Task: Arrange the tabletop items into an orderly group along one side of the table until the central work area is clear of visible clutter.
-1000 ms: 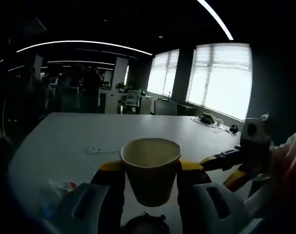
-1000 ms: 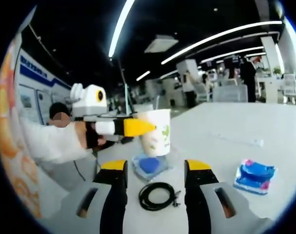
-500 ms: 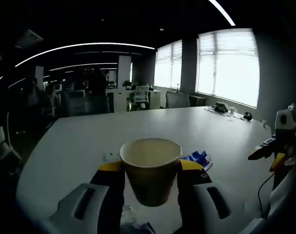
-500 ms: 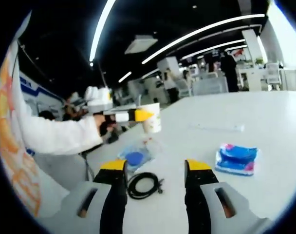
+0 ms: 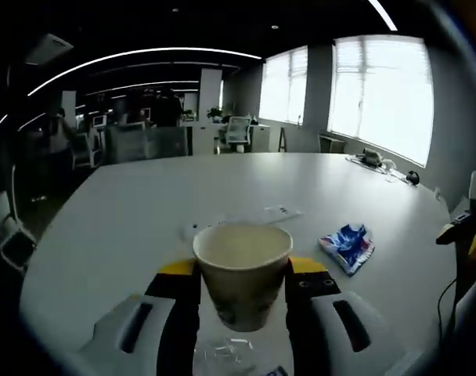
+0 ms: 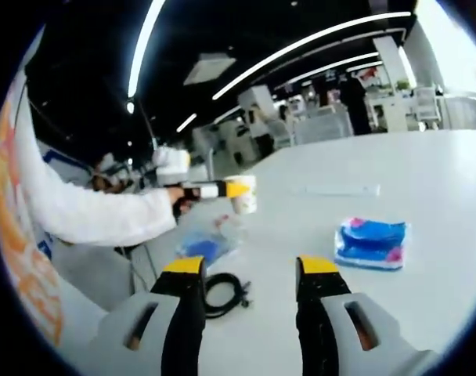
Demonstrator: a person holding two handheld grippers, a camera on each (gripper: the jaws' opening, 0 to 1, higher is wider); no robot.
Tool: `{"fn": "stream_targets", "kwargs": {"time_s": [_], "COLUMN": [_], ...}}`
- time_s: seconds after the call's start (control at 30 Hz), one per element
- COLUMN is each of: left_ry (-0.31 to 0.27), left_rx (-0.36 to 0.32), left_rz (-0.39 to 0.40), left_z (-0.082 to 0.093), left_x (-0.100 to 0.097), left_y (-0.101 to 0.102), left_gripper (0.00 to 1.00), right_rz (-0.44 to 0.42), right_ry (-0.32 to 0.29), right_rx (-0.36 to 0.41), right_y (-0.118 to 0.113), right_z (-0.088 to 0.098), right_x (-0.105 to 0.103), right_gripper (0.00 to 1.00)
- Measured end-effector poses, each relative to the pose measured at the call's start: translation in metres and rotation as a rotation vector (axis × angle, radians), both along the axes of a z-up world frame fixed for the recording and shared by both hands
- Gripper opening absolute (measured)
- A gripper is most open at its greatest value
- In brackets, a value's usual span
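One paper cup (image 5: 242,270) sits pinched in the left gripper (image 5: 242,291), above the table (image 5: 128,211). Right gripper (image 6: 250,301) is spread, empty. Risk: thin walls may buckle under squeeze.

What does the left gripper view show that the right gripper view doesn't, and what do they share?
Left gripper view alone: the cup's open mouth, and windows behind the table. Right gripper view alone: a black cable, a clear bag with something blue inside, a white sleeve, and the open right gripper. Both: the cup held by the left gripper, the blue packet, the white table.
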State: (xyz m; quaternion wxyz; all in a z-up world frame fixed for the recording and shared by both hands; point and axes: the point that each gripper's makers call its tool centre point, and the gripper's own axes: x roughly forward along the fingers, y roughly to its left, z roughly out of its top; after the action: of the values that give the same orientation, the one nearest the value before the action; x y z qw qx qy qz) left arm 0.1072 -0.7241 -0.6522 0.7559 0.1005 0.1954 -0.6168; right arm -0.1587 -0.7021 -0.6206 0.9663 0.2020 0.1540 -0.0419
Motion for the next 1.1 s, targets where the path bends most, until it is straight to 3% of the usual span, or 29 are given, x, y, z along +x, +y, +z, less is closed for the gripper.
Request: {"fn": "stream_targets", "kwargs": {"time_s": [0.4,0.7,0.83,1.1], "left_ry": [0.025,0.004,-0.039,-0.032], "left_rx": [0.023,0.008,0.005,-0.015], "left_rz": [0.040,0.049,0.040,0.049], "left_z": [-0.035,-0.042,-0.047,-0.052], "left_x": [0.033,0.033,0.033,0.033], "left_y": [-0.013,-0.012,-0.009,-0.003], "left_gripper": [0.42,0.42,0.41,0.41], "right_rz": [-0.024,-0.002,0.012,0.022], "right_ry": [0.021,0.033,0.030,0.030], "right_rx": [0.036,0.043,0.045,0.045], "right_y": [-0.009,-0.007,-0.004,-0.001], "right_z": [-0.009,-0.012,-0.012,-0.011], "right_x": [0.007,0.017,0.022,0.024], "right_gripper": [0.44,0.44,0.44,0.44]}}
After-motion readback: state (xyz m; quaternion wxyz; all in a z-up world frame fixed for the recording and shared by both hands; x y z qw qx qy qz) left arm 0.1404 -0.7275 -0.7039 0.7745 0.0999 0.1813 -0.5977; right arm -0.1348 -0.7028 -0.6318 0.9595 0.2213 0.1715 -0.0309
